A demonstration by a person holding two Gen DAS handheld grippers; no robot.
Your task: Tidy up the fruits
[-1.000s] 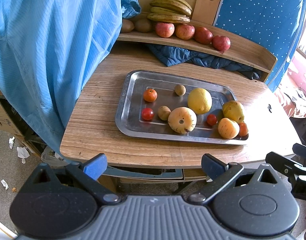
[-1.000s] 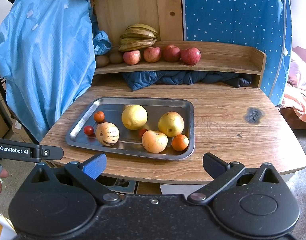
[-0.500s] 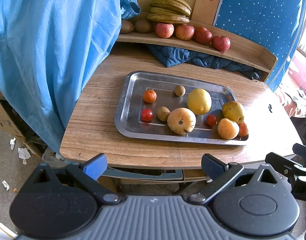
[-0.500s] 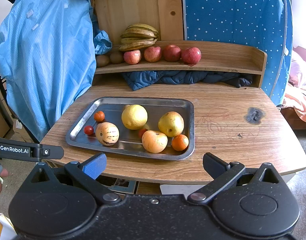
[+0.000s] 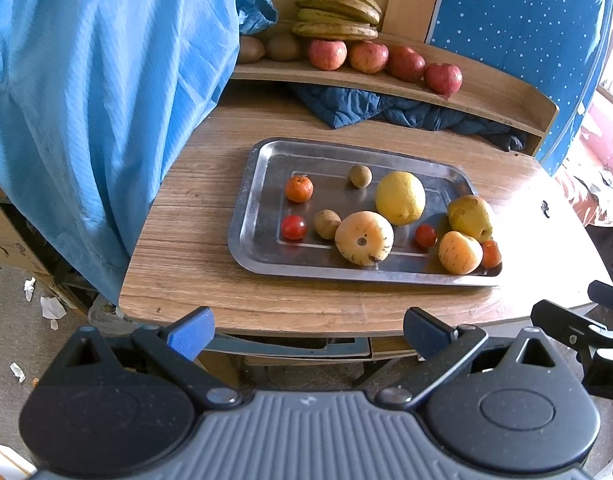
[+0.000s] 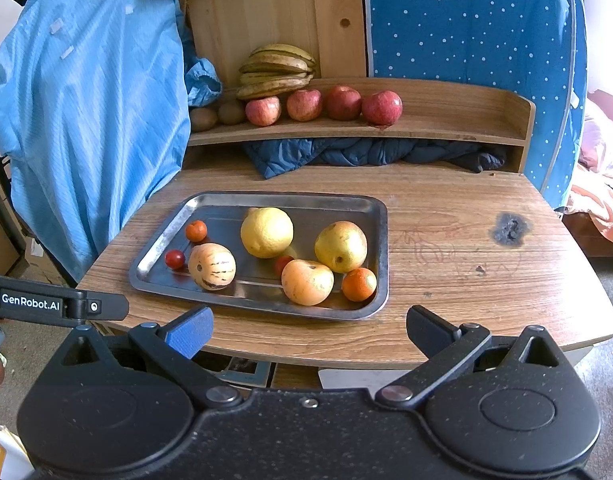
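1. two grippers held short of the table's (image 6: 446, 280) near edge, both with fingers spread wide and nothing between them: left gripper (image 5: 306, 330), right gripper (image 6: 308, 330).
2. metal tray (image 6: 380, 240) flat on the table, loaded with loose fruit.
3. on the tray, seen from the left wrist: big lemon (image 5: 400, 198) near the middle, pale striped melon (image 5: 364, 238) just in front of it, pear (image 5: 470, 218) toward the right end, peach-coloured fruit (image 5: 460, 252) touching a small orange (image 5: 491, 253) in the near right corner.
4. toward the tray's left end: mandarin (image 5: 299, 188), cherry tomato (image 5: 293, 227), two small brown fruits (image 5: 360, 176) (image 5: 327, 224); another cherry tomato (image 5: 426, 235) between melon and pear.
5. raised shelf (image 6: 446, 120) behind the table, carrying a row of four red apples (image 6: 304, 105), bananas (image 6: 276, 70) stacked behind them, two kiwis (image 6: 231, 112) at the left end.
6. dark blue cloth (image 6: 366, 152) bunched under the shelf; light blue garment (image 6: 86, 120) hanging at left.
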